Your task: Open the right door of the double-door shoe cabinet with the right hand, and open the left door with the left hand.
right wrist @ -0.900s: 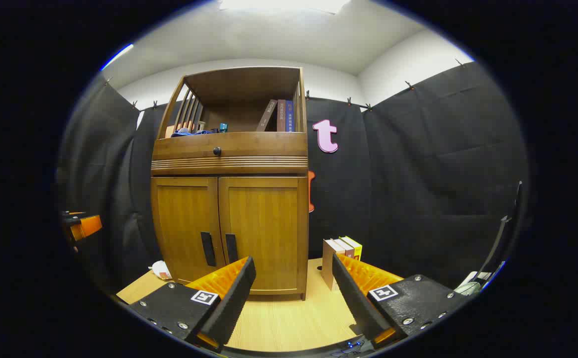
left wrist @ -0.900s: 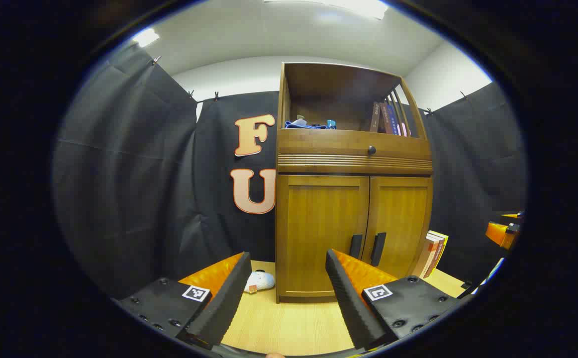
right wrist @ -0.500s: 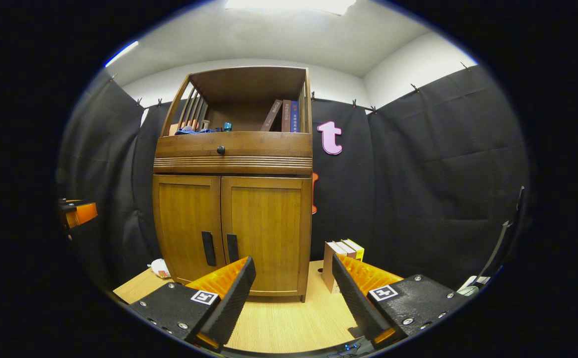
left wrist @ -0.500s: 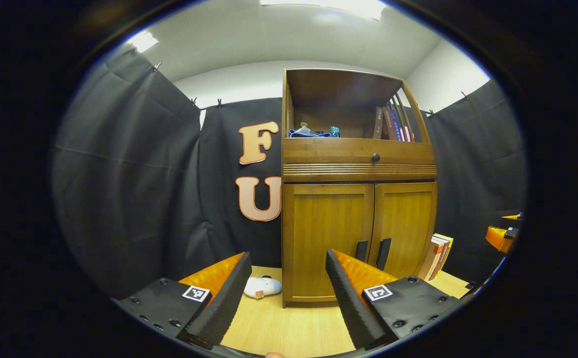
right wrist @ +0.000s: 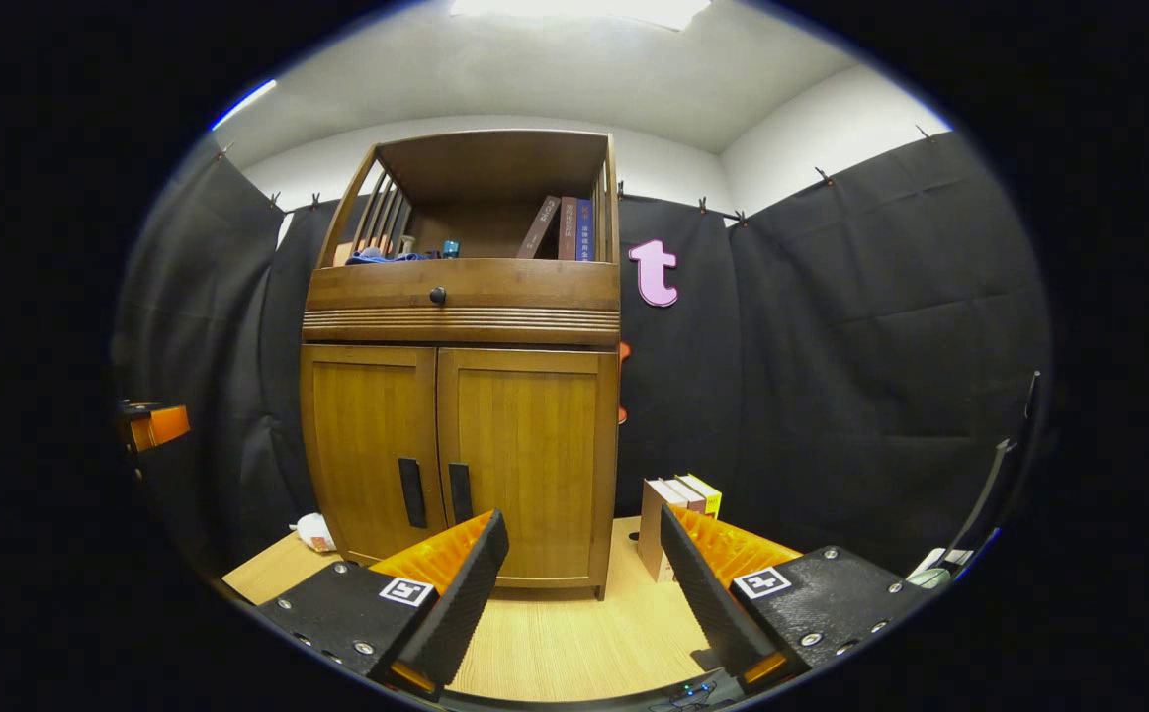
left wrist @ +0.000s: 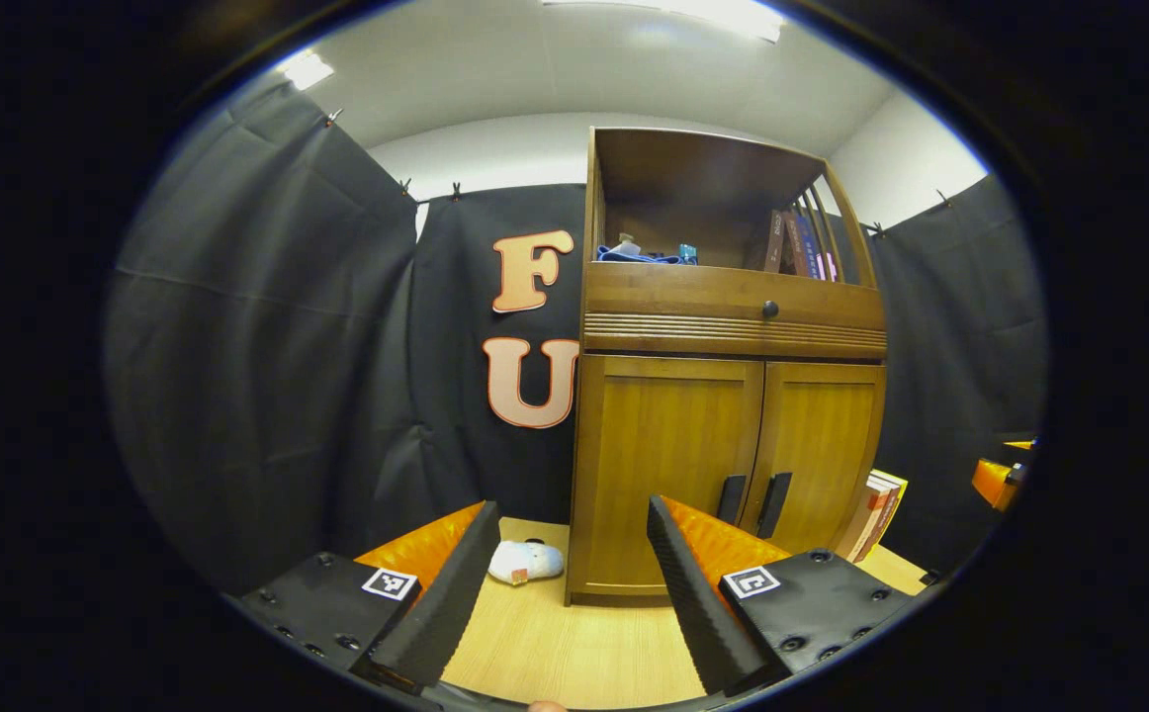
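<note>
Both doors are closed. The right gripper [right wrist: 582, 593], released, should reach for the right door's handle [right wrist: 460, 492], lower centre, then clamp squarely; the left gripper [left wrist: 567, 593] waits released.

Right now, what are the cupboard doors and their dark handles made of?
The right door and left door look like wood or wood veneer with a smooth, slightly glossy finish: grain lines and soft reflections show. The handles are plain, dark and matte, maybe metal or plastic; it is too far to tell.
</note>
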